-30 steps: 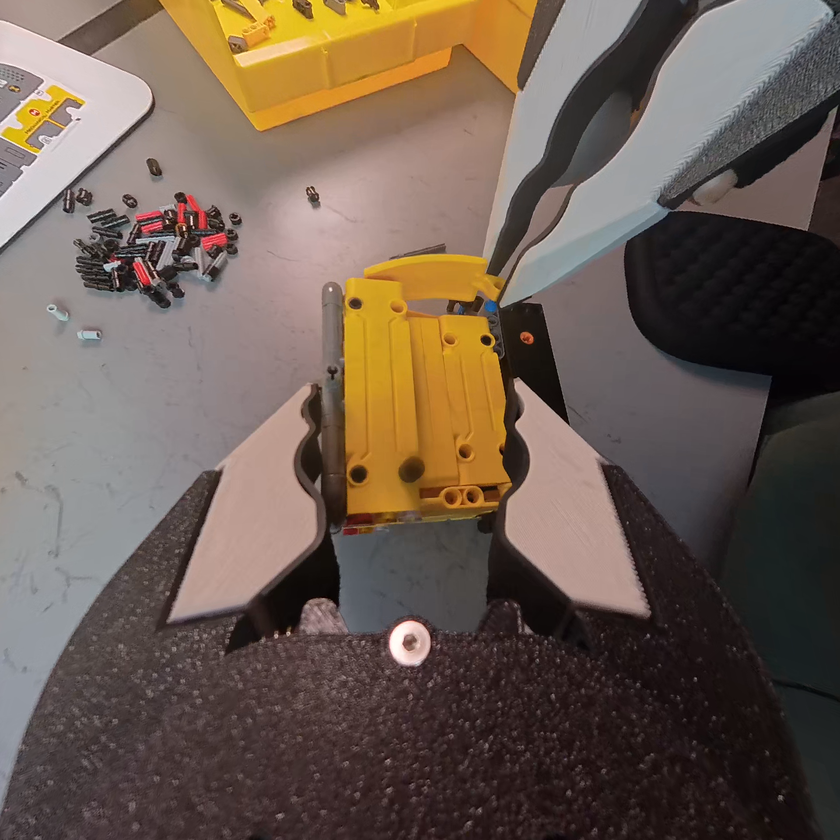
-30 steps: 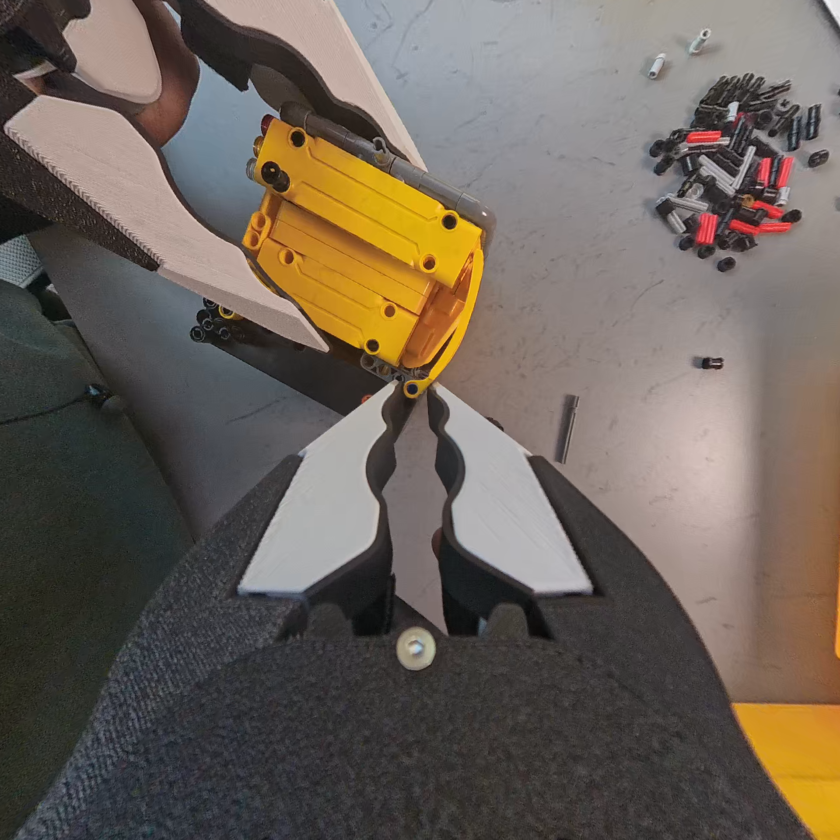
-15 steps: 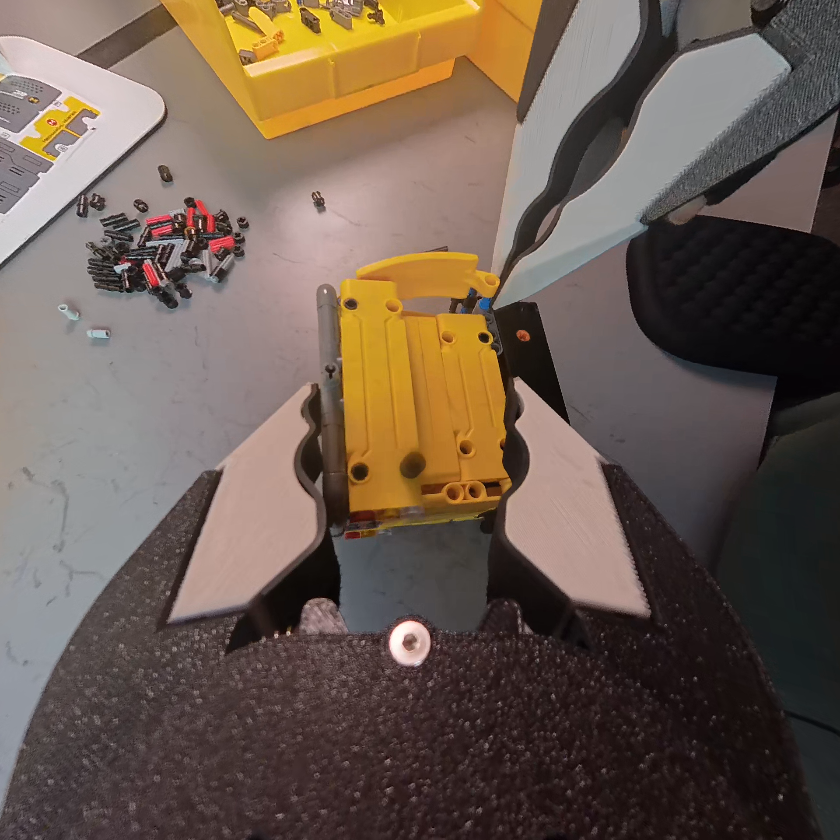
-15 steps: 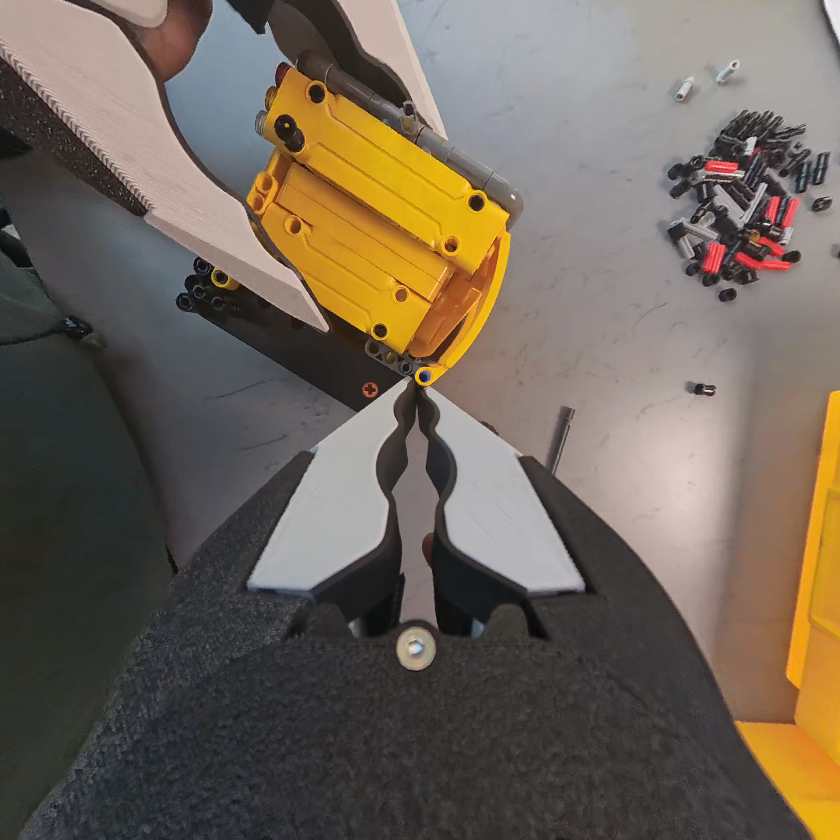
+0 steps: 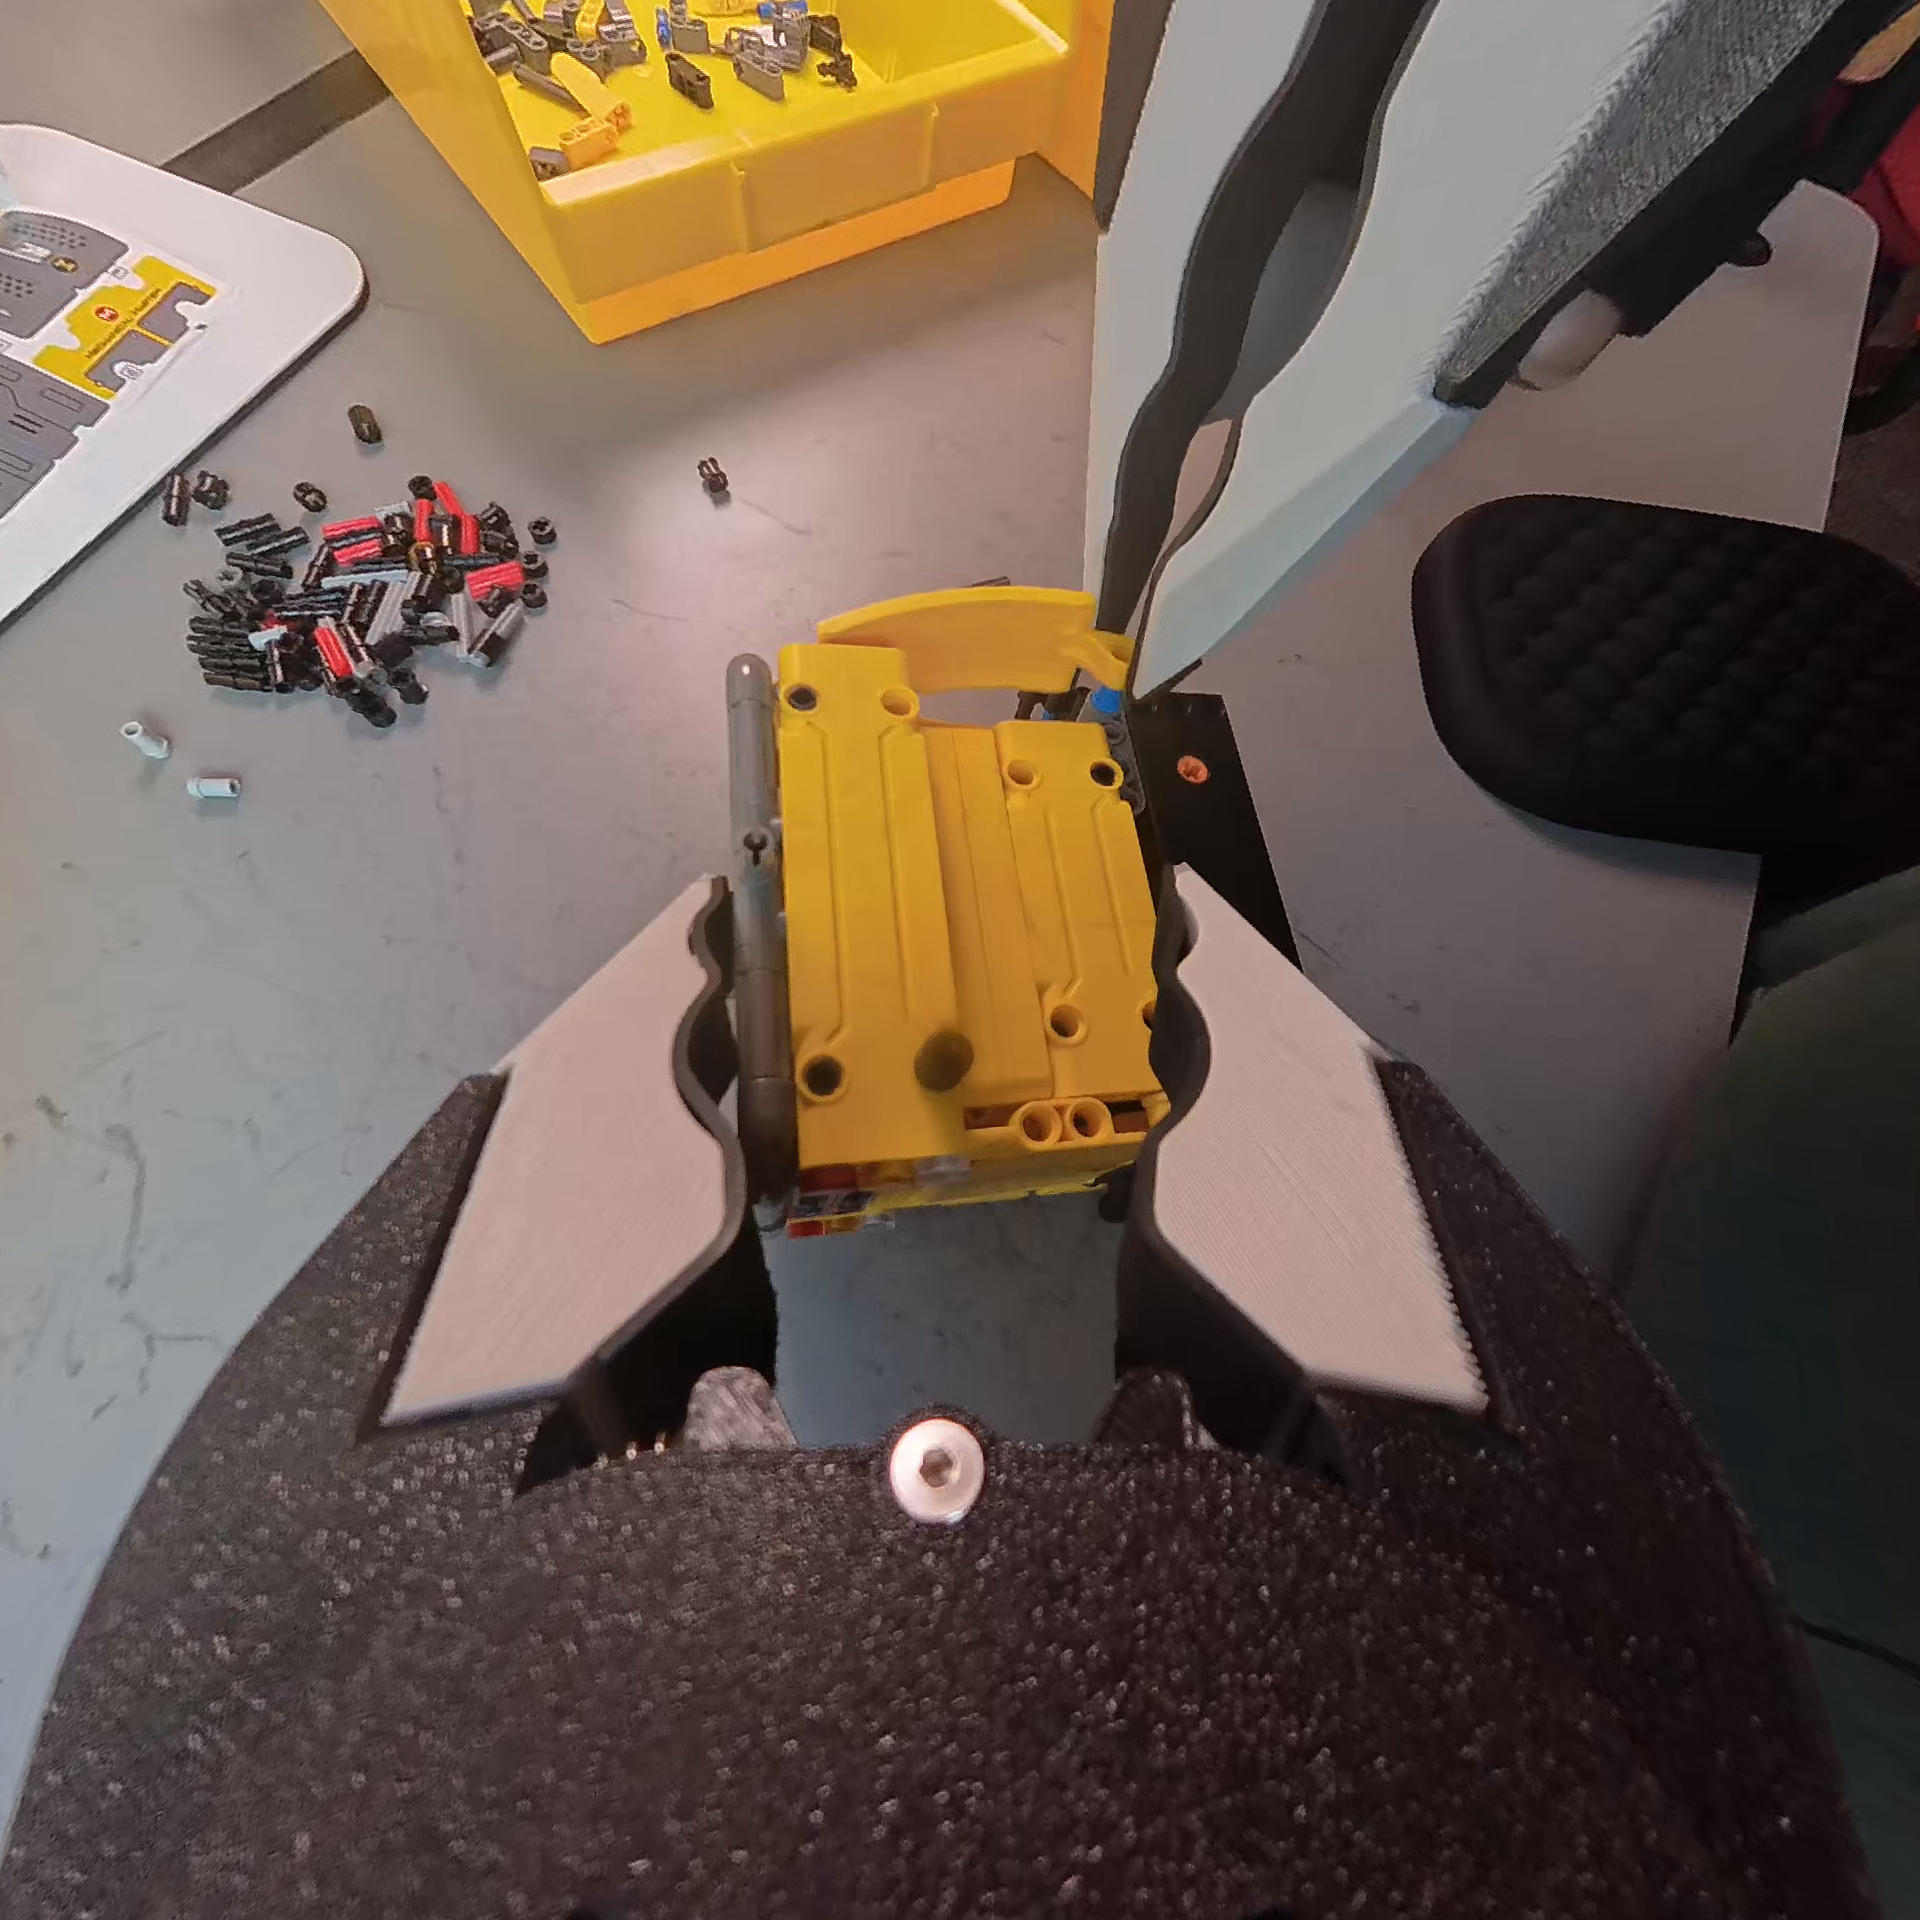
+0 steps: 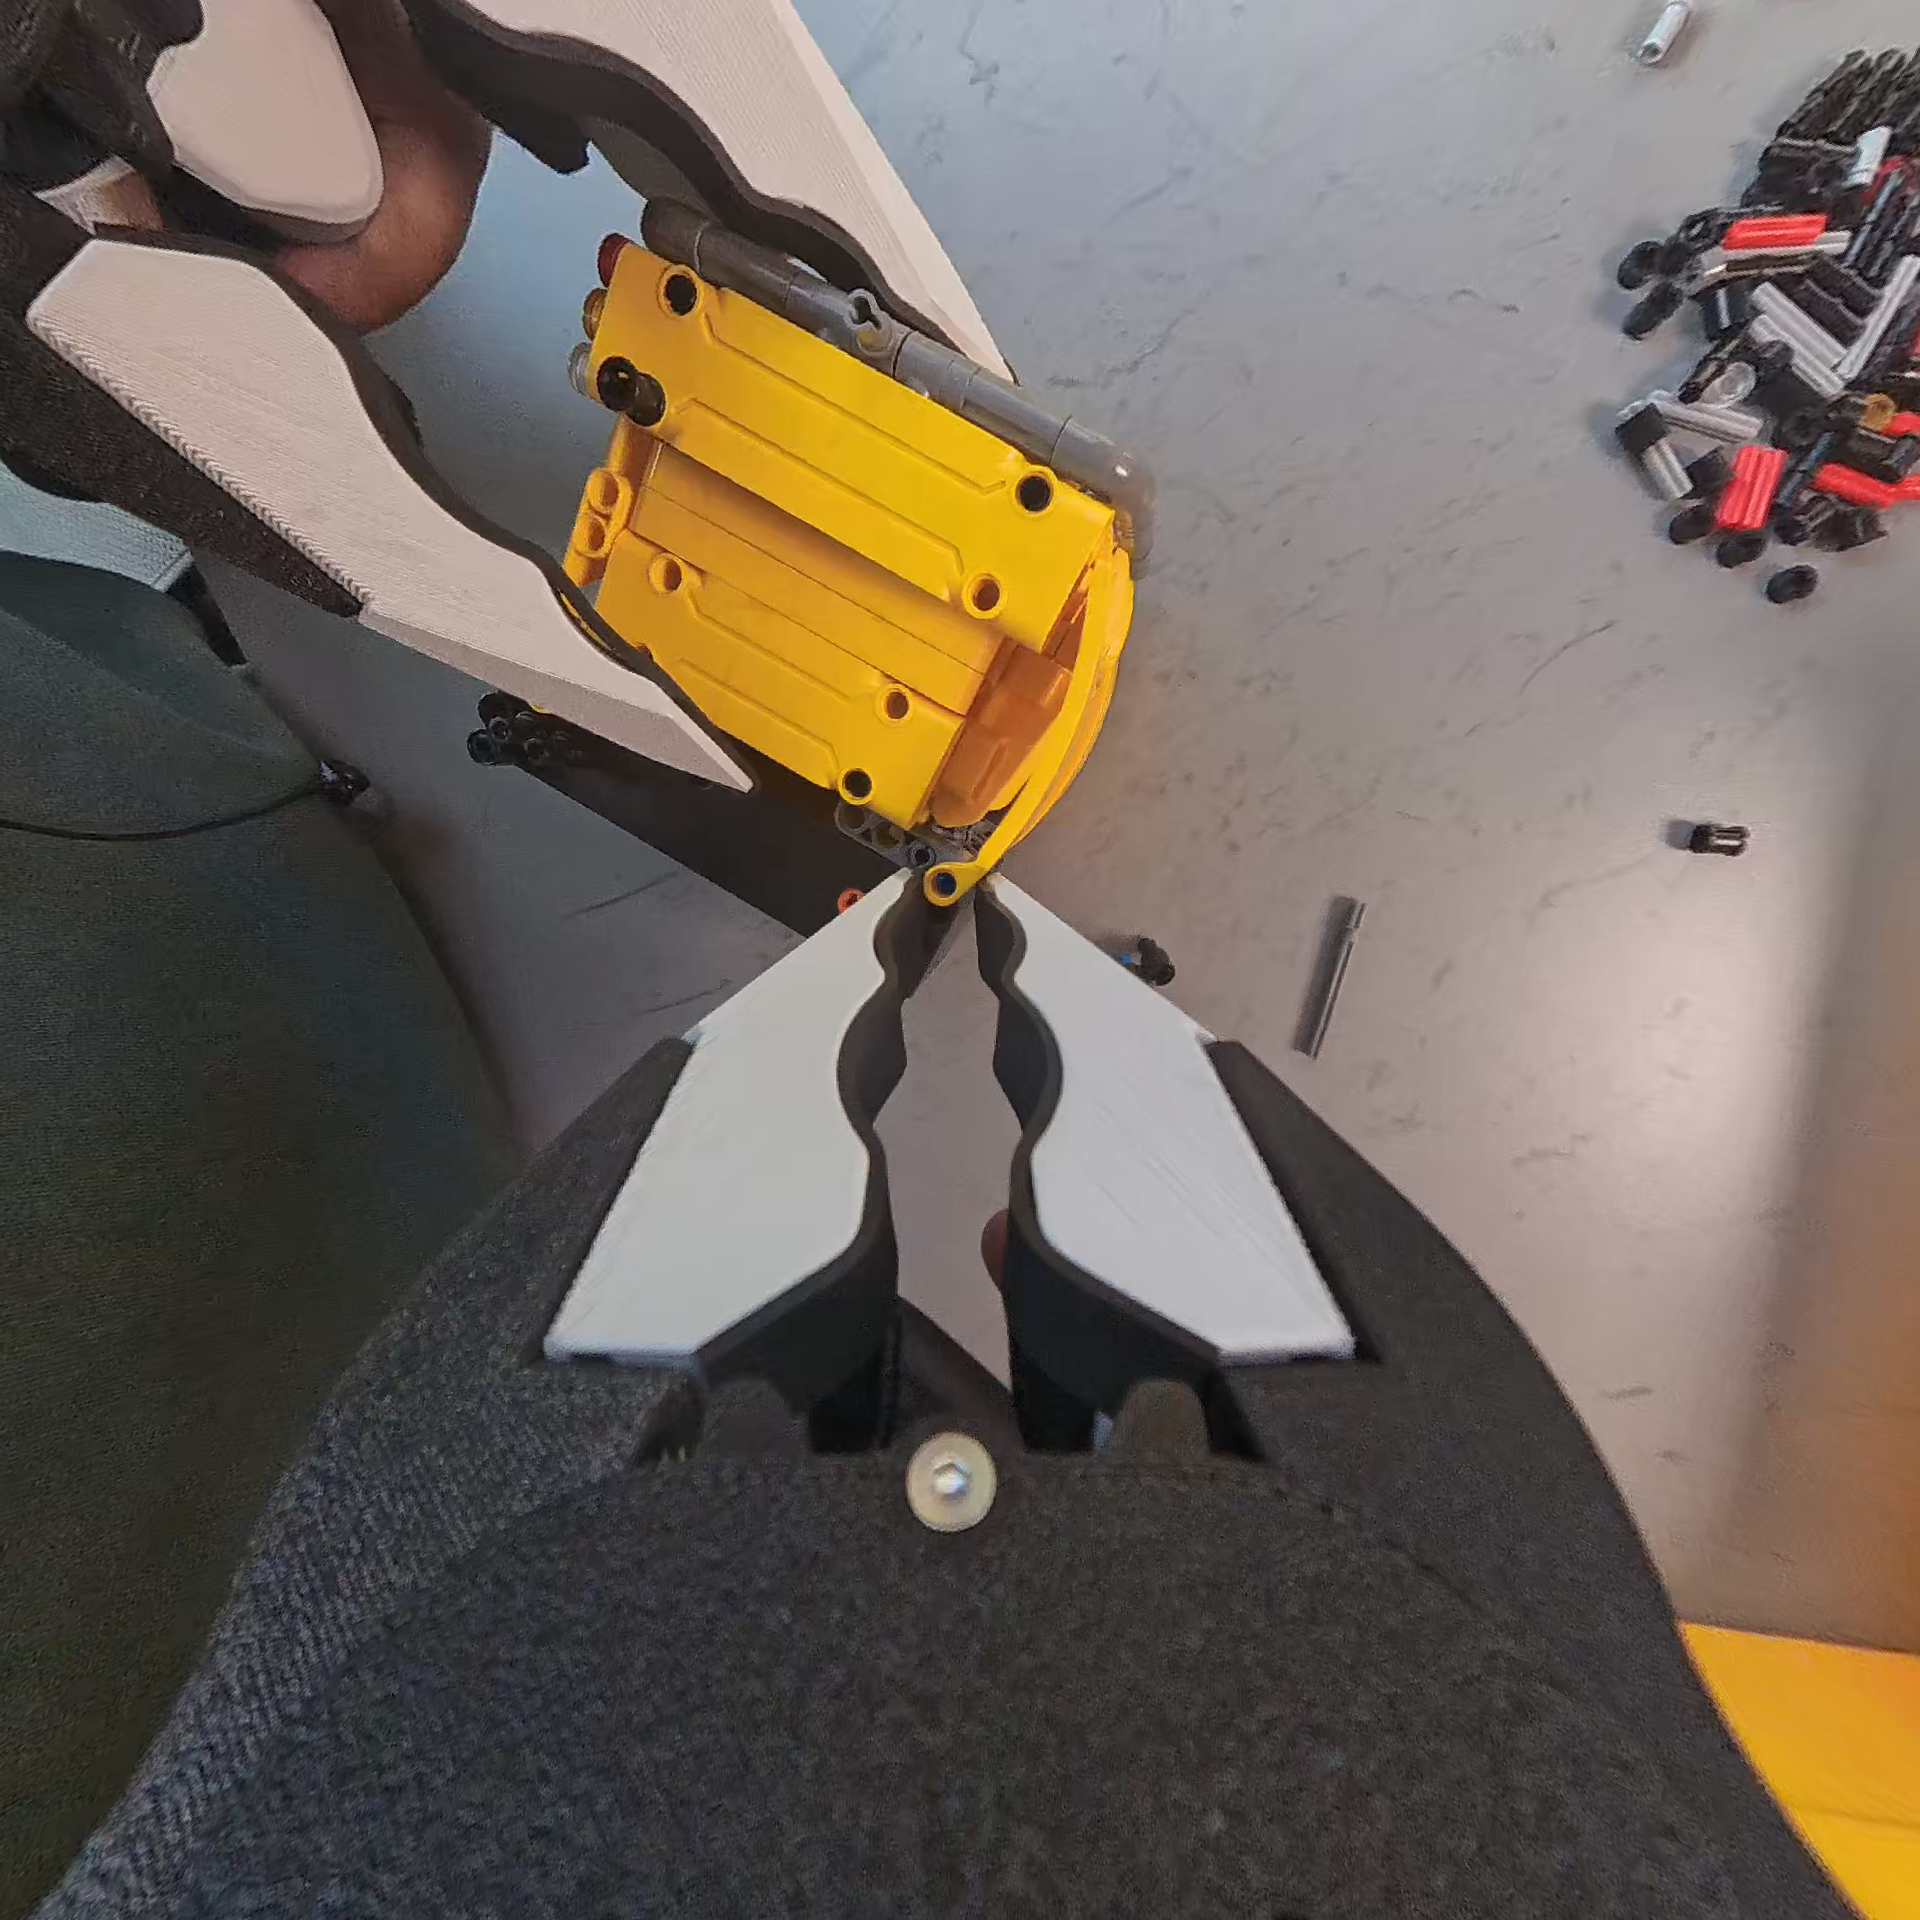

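My left gripper (image 5: 945, 888) is shut on a yellow brick-built assembly (image 5: 966, 935) with a grey rod (image 5: 753, 883) along its left side, and holds it above the grey table (image 5: 468, 1039). A curved yellow panel (image 5: 956, 634) sits at its far end. My right gripper (image 6: 943, 885) comes in from the far right corner. Its tips are pinched on the panel's end tab (image 6: 951, 881), which carries a blue pin. The right gripper also shows in the left wrist view (image 5: 1127, 665), and the left gripper and assembly (image 6: 831, 582) show in the right wrist view.
A pile of black, red and grey pins (image 5: 353, 592) lies at the left, with two pale connectors (image 5: 213, 787) nearby. A yellow parts bin (image 5: 790, 177) stands at the back. A white printed sheet (image 5: 156, 343) is far left. A loose grey axle (image 6: 1330, 977) lies on the table. A black chair seat (image 5: 1662, 675) is beyond the table's right edge. It is some 11 cm from my right tips to the loose grey axle (image 6: 1330, 977).
The left gripper keeps its hold on the assembly, and more of the yellow bin has come into its view. The right gripper's tips have settled around the panel's end tab.
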`<action>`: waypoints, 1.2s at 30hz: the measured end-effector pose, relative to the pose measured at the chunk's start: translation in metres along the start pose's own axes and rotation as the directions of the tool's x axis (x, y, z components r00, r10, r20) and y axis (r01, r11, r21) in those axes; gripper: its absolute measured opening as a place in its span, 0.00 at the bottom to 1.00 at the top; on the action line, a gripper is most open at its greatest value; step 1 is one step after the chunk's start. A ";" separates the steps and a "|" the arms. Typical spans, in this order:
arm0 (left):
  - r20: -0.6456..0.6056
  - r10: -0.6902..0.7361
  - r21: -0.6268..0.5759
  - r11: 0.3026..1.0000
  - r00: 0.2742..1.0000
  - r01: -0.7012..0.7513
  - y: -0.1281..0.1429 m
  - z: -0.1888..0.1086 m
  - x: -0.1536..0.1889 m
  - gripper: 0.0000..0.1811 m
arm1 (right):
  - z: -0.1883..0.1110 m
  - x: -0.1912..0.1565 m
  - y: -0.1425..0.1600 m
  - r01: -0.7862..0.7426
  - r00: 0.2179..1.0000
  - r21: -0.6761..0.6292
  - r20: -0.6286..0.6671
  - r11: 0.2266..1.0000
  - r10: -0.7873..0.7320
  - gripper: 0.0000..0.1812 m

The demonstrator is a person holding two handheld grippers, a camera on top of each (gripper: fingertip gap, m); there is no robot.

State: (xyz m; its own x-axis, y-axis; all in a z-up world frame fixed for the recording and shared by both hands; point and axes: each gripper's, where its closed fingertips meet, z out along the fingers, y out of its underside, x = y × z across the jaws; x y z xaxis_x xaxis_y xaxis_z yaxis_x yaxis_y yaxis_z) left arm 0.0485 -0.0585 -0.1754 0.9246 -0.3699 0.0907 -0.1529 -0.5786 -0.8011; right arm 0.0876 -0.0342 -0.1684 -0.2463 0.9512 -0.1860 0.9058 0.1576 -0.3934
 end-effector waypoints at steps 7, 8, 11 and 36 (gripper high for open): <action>0.005 0.013 0.010 1.000 1.000 -0.013 -0.001 0.000 0.003 0.44 | 0.002 -0.002 0.004 0.053 0.998 -0.077 -0.020 0.996 -0.054 0.03; 0.002 0.007 0.011 1.000 1.000 -0.007 0.000 0.000 0.002 0.44 | 0.002 -0.002 0.004 0.061 0.998 -0.080 -0.026 0.995 -0.063 0.03; -0.017 -0.006 0.017 1.000 1.000 0.007 0.001 0.000 0.001 0.44 | 0.003 -0.001 0.003 0.095 0.994 -0.082 -0.036 0.992 -0.098 0.03; -0.326 0.105 0.096 0.992 0.940 -0.077 0.005 -0.005 0.014 0.46 | -0.025 -0.031 0.002 0.861 0.505 0.044 -0.196 0.507 -0.840 0.12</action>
State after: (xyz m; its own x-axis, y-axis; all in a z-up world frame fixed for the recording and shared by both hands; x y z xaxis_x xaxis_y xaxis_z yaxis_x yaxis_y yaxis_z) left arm 0.0585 -0.0699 -0.1749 0.7390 -0.6452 0.1940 -0.1898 -0.4757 -0.8589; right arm 0.1056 -0.0572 -0.1411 -0.8178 0.4003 0.4135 0.2325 0.8870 -0.3989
